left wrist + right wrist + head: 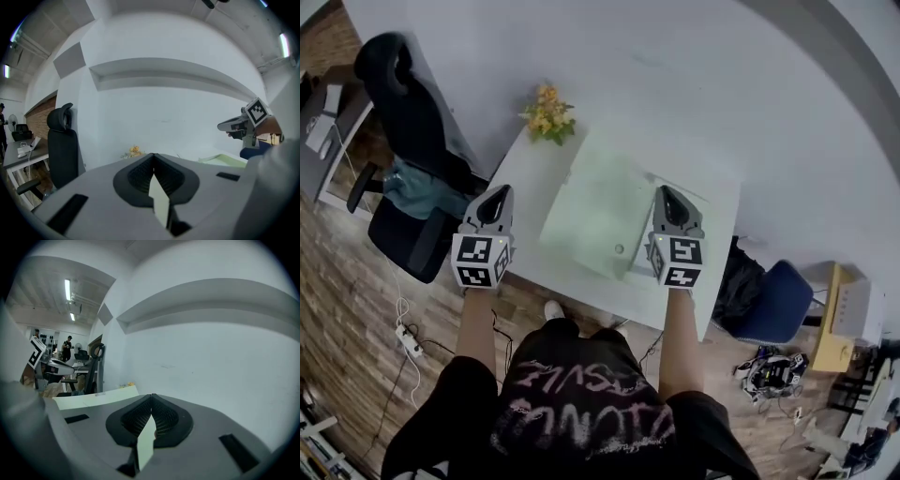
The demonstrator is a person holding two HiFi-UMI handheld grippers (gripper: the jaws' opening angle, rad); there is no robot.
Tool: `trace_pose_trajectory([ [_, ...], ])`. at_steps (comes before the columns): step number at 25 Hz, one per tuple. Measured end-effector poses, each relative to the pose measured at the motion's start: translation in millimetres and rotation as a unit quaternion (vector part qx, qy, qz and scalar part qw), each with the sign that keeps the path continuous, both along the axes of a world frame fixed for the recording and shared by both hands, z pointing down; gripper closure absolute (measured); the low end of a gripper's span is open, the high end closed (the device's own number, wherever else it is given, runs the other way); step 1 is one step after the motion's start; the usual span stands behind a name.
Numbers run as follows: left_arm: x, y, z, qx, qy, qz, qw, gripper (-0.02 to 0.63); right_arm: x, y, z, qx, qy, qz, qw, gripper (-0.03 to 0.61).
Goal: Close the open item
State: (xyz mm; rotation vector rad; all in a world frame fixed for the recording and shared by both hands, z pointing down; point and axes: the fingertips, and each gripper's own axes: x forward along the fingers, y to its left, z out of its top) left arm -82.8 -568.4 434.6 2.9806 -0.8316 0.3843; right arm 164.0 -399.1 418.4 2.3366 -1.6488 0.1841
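Pale green box (598,214) on white table (534,178), shirt lettering (581,405) illegible

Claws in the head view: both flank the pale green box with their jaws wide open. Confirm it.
Not right. The left claw and right claw do flank the pale green box, but their jaws are shut, pads together, as the left and right gripper views show.
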Motion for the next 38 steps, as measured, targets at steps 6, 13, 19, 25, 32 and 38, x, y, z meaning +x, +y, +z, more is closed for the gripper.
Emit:
trace_pose_trajectory([
  [6,18.9,-1.8,-1.1,0.001,0.002,0.02,0.9998,0.611,12.8,12.3,0.8,0.003,-0.002,0.023,1.0,0.577],
  [13,31.1,4.4,11.0,0.0,-0.012,0.032,0.9994,0.611,18.1,17.3,18.5,-0.004,-0.016,0.022,1.0,0.574],
  [19,38.9,1.1,23.6,-0.011,-0.028,0.046,0.9985,0.596,25.5,21.1,32.9,-0.01,-0.026,0.03,0.999,0.574],
  [25,48.9,-1.8,44.6,-0.027,-0.05,0.084,0.9949,0.544,30.2,26.7,44.2,-0.015,-0.033,0.048,0.998,0.574],
  [32,75.3,9.8,62.5,-0.017,-0.08,0.167,0.9825,0.511,37.2,37.6,51.9,-0.016,-0.041,0.075,0.996,0.574],
  [38,92.9,19.2,70.4,-0.021,-0.082,0.196,0.9769,0.51,50.0,56.2,56.3,-0.02,-0.044,0.102,0.994,0.574],
])
